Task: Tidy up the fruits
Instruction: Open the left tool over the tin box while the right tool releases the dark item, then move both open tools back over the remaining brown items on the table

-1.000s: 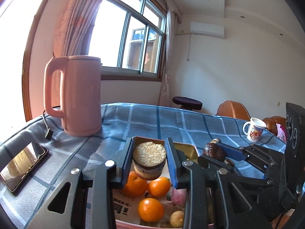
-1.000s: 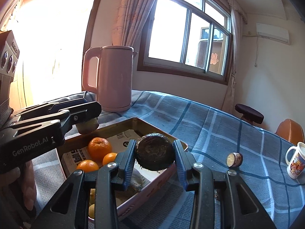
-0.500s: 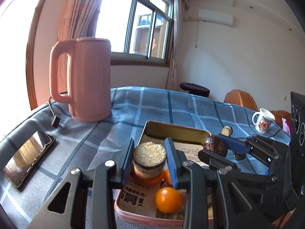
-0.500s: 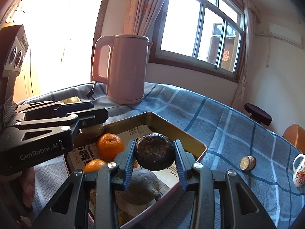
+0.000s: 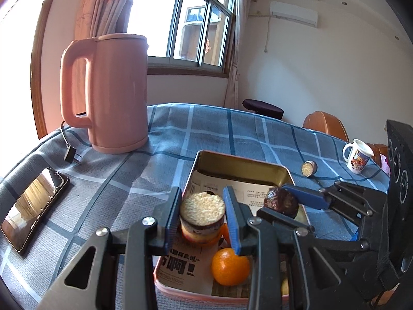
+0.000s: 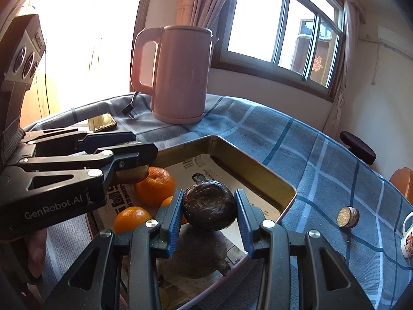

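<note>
domestic living/dining rm. evidence: table w/ blue checked cloth (image 5: 206, 126); pink plastic electric kettle (image 5: 108, 93) by sliding window w/ pink patterned curtain (image 5: 103, 7); white wall-mounted a/c unit (image 5: 294, 14); white printed ceramic mug (image 5: 357, 156); black smartphone (image 5: 33, 214) lying flat; brown padded chair back (image 5: 324, 125); dark round stool (image 5: 263, 107) nr wall.

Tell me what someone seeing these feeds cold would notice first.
Probably the two loads held over the tin tray: the left hand-held gripper is shut on a round cut piece with a pale grainy top, and the right hand-held gripper is shut on a dark wrinkled fruit. Next come the oranges on the tray's newspaper lining, and the tall pink kettle behind on the blue checked cloth.
</note>
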Action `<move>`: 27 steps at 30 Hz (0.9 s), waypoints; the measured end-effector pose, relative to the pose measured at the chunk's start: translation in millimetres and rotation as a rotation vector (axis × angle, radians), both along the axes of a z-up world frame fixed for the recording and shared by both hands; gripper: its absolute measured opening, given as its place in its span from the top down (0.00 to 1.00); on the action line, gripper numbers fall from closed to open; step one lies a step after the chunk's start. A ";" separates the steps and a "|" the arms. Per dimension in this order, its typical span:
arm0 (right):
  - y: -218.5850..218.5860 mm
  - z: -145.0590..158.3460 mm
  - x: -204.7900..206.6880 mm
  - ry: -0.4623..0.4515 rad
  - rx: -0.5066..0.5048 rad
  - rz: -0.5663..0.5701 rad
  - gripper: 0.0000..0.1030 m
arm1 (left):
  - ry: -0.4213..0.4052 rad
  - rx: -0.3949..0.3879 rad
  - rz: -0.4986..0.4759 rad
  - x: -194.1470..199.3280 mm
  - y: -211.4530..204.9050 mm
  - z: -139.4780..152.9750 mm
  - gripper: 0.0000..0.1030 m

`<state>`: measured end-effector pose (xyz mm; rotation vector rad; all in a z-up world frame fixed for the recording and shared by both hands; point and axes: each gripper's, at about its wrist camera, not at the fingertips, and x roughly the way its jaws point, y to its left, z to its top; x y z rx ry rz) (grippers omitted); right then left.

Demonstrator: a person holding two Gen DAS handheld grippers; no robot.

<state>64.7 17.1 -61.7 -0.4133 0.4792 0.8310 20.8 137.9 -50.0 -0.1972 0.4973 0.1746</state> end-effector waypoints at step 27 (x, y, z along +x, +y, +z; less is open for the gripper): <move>-103.4 30.5 25.9 -0.023 0.053 -0.241 0.36 | -0.088 0.038 0.009 -10.9 -29.9 15.5 0.11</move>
